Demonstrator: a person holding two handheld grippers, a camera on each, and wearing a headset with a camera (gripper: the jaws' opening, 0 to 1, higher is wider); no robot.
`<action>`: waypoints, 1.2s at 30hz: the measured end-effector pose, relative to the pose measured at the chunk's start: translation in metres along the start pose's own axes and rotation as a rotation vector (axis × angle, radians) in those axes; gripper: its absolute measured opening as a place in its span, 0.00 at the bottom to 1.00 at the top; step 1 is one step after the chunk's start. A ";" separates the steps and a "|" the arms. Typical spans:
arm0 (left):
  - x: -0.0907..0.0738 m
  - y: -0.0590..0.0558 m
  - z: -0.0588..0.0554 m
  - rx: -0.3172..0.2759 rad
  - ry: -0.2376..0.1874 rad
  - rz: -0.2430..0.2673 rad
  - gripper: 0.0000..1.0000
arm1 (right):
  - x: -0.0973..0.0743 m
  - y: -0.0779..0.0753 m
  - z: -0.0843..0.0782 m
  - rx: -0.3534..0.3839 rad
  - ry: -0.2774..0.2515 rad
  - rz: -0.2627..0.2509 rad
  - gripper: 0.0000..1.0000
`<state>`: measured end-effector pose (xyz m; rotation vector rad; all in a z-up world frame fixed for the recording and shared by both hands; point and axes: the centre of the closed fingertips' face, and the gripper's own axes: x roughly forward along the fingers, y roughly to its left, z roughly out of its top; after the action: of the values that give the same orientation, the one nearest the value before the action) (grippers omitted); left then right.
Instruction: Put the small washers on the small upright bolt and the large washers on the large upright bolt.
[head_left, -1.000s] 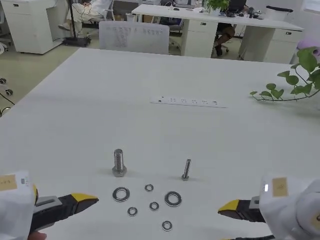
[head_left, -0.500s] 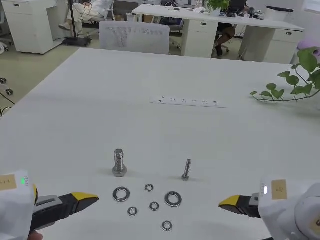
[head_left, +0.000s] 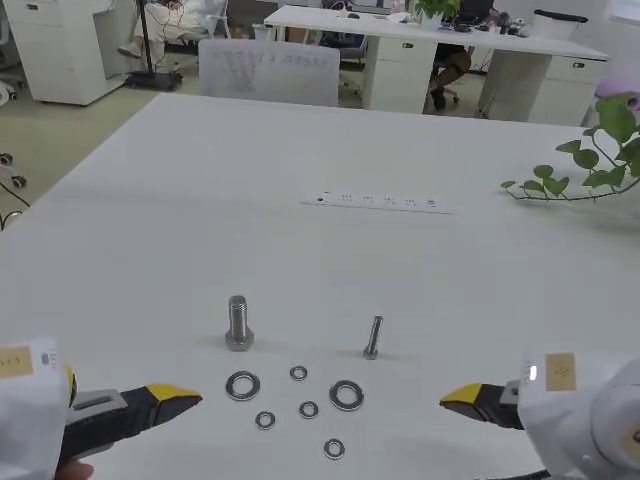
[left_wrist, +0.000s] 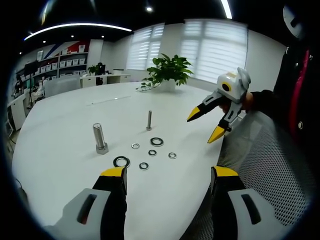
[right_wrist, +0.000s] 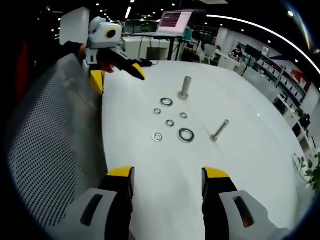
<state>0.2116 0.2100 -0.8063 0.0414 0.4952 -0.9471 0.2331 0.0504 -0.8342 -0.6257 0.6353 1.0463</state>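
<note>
washers (head_left: 346, 396) on white table (head_left: 300, 150) — office desks (head_left: 400, 40) beyond

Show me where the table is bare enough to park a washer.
Bare table runs from the power strip down to the large bolt and small bolt; the gap between those bolts is free too. Crowded: six washers just nearer than the bolts, between left gripper and right gripper.

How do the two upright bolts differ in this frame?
The large bolt is much thicker than the small bolt. The large bolt has a broad hex head at its base; the small bolt's is narrow. Both stand head-down on the table, with no washers on them.
</note>
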 end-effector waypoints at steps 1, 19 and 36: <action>0.000 0.000 0.000 0.000 0.002 0.000 0.67 | 0.000 0.000 0.000 -0.004 0.002 -0.001 0.56; 0.000 0.001 -0.004 0.017 0.027 0.007 0.68 | -0.001 -0.020 0.022 -0.078 0.034 0.011 0.53; -0.002 0.003 -0.004 0.021 0.035 0.031 0.68 | 0.016 -0.030 0.040 -0.199 0.108 0.077 0.48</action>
<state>0.2115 0.2147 -0.8100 0.0846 0.5159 -0.9225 0.2734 0.0781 -0.8142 -0.8411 0.6578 1.1626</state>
